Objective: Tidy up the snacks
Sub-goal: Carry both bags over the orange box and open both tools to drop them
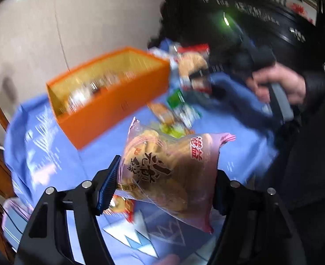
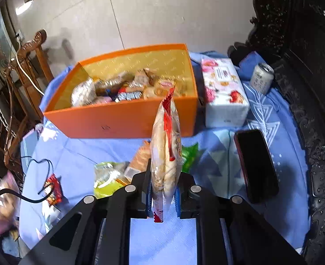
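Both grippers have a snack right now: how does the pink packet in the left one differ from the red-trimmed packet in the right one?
The pink-edged clear cracker packet is wide and puffy, spanning the left gripper; the narrow red-trimmed clear snack packet is pinched edge-on in the right gripper. The pink one lies tilted with its printed face showing; the red-trimmed one stands upright. Both are lifted off the blue patterned cloth, short of the orange cardboard box.

A blue cloth [image 2: 78, 152] with white triangle patterns covers the table. On it, a floral tissue pack [image 2: 225, 95] lies near a pale drink can [image 2: 262, 78]. A dark phone [image 2: 256, 165] lies nearer the camera, apart from both. A black cable [image 2: 33, 180] loops over the cloth's left edge. A carved wooden chair [image 2: 27, 66] stands beyond on the grey tiled floor [image 2: 140, 11].
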Action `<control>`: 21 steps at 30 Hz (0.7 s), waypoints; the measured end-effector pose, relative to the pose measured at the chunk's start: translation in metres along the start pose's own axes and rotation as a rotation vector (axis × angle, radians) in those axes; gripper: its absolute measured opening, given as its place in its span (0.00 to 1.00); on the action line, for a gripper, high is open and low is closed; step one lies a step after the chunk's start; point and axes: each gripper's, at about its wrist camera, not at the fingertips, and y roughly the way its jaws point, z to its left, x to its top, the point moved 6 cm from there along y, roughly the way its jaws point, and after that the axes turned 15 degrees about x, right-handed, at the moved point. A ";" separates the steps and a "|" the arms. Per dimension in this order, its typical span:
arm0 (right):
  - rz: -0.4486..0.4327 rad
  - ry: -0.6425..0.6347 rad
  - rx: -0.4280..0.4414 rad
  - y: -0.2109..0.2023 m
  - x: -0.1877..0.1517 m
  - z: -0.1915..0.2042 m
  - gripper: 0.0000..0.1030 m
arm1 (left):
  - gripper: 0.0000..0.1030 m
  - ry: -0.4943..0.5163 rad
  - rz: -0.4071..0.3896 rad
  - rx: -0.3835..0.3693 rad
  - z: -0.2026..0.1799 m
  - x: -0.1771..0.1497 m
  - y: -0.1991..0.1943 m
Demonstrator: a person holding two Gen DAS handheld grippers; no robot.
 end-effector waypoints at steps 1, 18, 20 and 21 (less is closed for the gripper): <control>-0.008 -0.006 0.004 -0.001 0.003 0.003 0.15 | 0.66 -0.020 -0.013 0.005 0.005 0.011 0.001; -0.229 -0.157 0.083 -0.007 0.159 0.049 0.45 | 0.96 -0.384 -0.133 0.372 0.138 0.215 0.091; -0.248 -0.149 0.043 -0.007 0.174 0.047 0.76 | 0.96 -0.418 -0.120 0.437 0.149 0.219 0.094; -0.288 -0.142 0.039 -0.015 0.179 0.046 0.76 | 0.96 -0.428 -0.116 0.439 0.152 0.219 0.093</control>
